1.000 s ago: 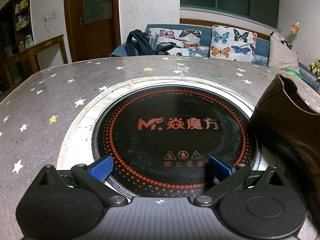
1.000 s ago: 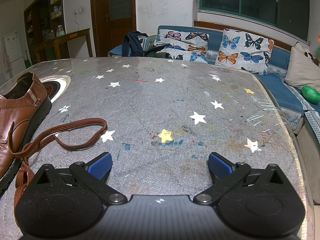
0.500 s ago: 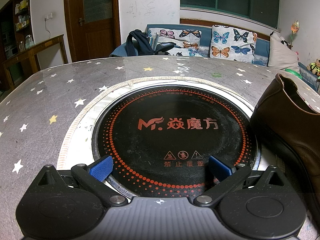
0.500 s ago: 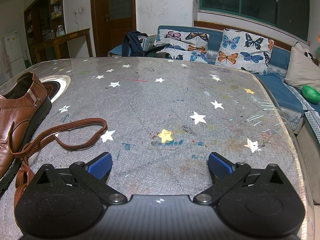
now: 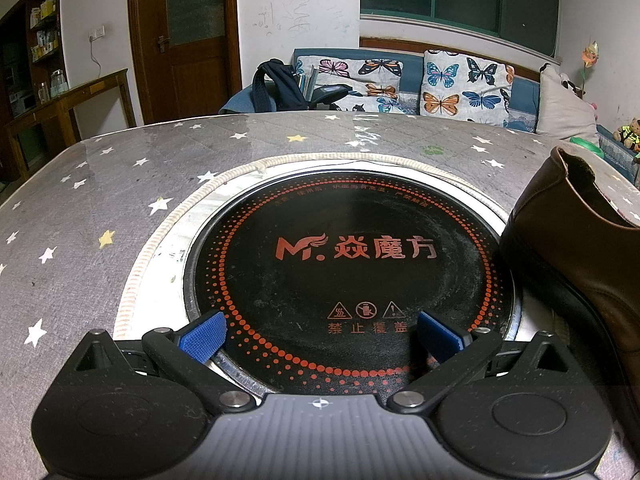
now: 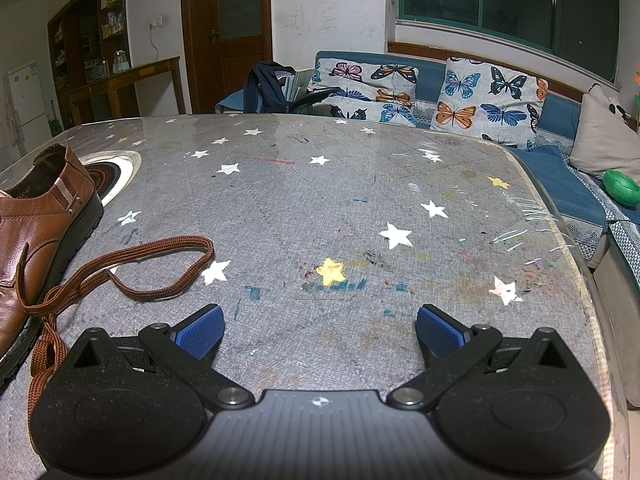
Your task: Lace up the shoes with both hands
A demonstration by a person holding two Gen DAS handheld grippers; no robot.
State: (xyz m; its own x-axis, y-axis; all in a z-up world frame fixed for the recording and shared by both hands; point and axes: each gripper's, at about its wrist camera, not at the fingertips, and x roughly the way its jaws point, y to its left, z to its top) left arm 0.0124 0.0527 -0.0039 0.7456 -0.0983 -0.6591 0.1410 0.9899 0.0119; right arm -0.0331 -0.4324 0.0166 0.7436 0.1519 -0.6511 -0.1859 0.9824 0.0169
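A brown leather shoe (image 6: 36, 224) stands at the left edge of the right wrist view, heel toward the far side. Its brown lace (image 6: 132, 268) trails loose across the grey starred tablecloth in a long loop, a little ahead and left of my right gripper (image 6: 319, 330), which is open and holds nothing. In the left wrist view the same shoe (image 5: 580, 248) shows only its heel part at the right edge. My left gripper (image 5: 322, 336) is open over the near rim of the black induction hob (image 5: 348, 276), empty, with the shoe to its right.
The round hob sits sunk in the table (image 6: 320, 208) inside a pale braided ring (image 5: 160, 236). Beyond the far edge are a sofa with butterfly cushions (image 6: 488, 100), a dark backpack (image 5: 276, 88) and a wooden door (image 5: 188, 40). The table's right edge (image 6: 576, 264) is close.
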